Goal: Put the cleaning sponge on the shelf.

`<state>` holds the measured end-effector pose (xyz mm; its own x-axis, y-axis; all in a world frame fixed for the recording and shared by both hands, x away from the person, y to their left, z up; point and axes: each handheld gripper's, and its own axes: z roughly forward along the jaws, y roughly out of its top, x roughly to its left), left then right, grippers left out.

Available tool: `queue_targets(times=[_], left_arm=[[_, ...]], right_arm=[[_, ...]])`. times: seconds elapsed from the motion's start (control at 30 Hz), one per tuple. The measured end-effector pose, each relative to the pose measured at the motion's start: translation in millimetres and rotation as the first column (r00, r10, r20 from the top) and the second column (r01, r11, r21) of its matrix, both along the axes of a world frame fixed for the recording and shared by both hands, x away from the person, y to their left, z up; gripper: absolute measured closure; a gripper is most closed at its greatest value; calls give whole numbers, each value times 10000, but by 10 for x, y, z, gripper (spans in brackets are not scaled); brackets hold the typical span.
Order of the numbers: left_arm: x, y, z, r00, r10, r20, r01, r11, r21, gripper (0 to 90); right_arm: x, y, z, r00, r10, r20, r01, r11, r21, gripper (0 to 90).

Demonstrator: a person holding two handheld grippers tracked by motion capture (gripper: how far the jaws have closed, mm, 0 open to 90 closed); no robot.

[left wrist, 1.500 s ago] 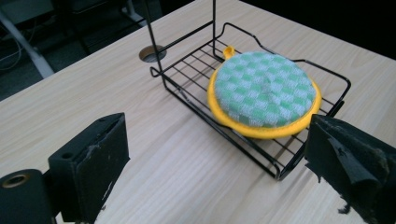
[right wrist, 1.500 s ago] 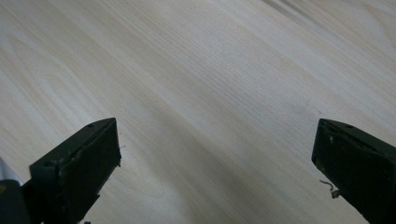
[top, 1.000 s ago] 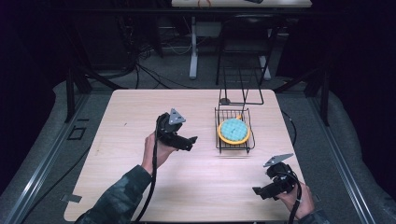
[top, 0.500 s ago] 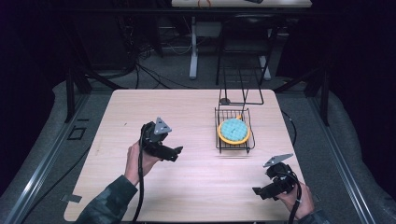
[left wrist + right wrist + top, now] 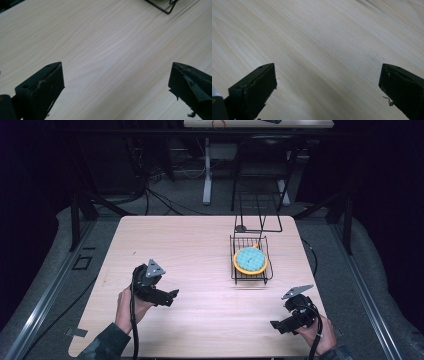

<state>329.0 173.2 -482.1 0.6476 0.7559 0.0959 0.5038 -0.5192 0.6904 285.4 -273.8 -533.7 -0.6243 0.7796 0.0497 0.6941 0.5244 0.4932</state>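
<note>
A black wire rack (image 5: 251,259) sits on the right half of the pale wooden table (image 5: 200,245); an orange plate (image 5: 250,267) lies in it with a blue-green round pad (image 5: 250,256) on top. My left gripper (image 5: 170,296) hovers low at the table's front left, jaws wide open with only bare wood between them (image 5: 116,82). My right gripper (image 5: 276,326) stays at the front right corner, also open over bare wood (image 5: 327,85). A corner of the rack (image 5: 165,6) peeks into the top of the left gripper view.
An upright black wire frame (image 5: 257,212) stands just behind the rack near the table's far edge. Beyond the table are dark floor, cables and another table's legs (image 5: 206,170). The table's near edge lies close to both hands.
My left gripper has drawn back toward the front left of the table, away from the rack. The right gripper has stayed where it was.
</note>
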Motion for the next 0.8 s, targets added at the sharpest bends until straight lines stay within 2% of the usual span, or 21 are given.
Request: queue_targets(times=[0.23,0.4,0.47,0.5,0.6,0.63,0.8], left_arm=[[-91,124,-175,9990,386,-227,-386,9993,0,0],[-159,204,-309,9970,499,-589,-486,9986,223,0],[-153,236,-340,9967,570,-575,-560,9982,201,0],[-141,252,-339,9959,582,-691,-569,9982,202,0],[-107,259,-370,9950,702,-714,-703,9975,10,0],[-83,257,-399,9939,673,-875,-677,9977,-21,0],[-52,243,-439,9927,565,-1066,-560,9984,74,0]], right_arm=[[1,2,0,10000,1,-4,-1,10000,-12,10],[6,-9,6,10000,33,-42,-33,10000,-10,13],[9,-15,4,10000,22,-29,-22,10000,-24,13],[7,-16,4,10000,15,-12,-15,10000,0,14],[5,-18,3,10000,39,-21,-39,10000,5,14],[0,-20,4,10000,9,-41,-9,10000,20,15],[13,-21,-7,10000,64,-14,-64,10000,56,19]])
